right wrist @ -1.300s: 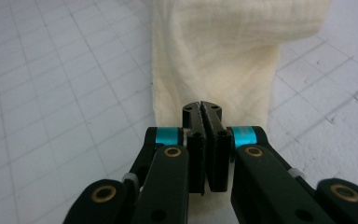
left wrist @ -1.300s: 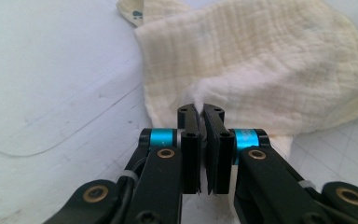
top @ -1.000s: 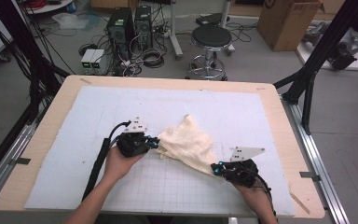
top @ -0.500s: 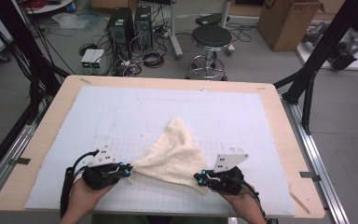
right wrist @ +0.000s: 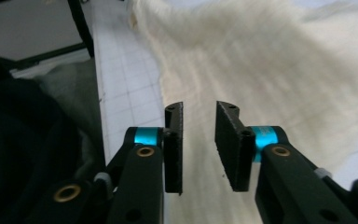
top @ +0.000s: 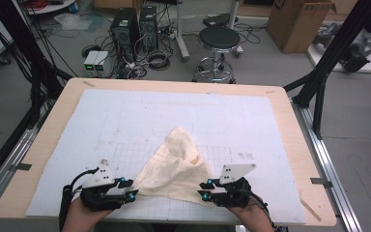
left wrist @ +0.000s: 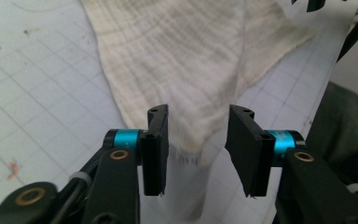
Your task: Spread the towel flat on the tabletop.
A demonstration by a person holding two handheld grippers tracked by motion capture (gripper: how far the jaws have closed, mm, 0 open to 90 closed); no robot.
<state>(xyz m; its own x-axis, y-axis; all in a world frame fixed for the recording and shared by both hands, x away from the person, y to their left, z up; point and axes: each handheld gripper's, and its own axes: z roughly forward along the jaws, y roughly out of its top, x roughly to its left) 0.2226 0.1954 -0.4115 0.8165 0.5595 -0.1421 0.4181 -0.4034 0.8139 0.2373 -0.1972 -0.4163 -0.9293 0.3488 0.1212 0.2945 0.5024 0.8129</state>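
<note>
Jaws of the left gripper (left wrist: 196, 140) and the right gripper (right wrist: 199, 140) are held apart, gripping nothing. Cream cloth (top: 176, 166) is spread between them on a white gridded mat (top: 125, 121) over a wooden table (top: 290, 116). Beyond, a stool (top: 219, 38) and computers (top: 135, 24) are seen.

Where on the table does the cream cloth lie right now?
In the high view, the cream cloth lies near the table's front edge, between the left hand-held gripper and the right hand-held gripper.
</note>
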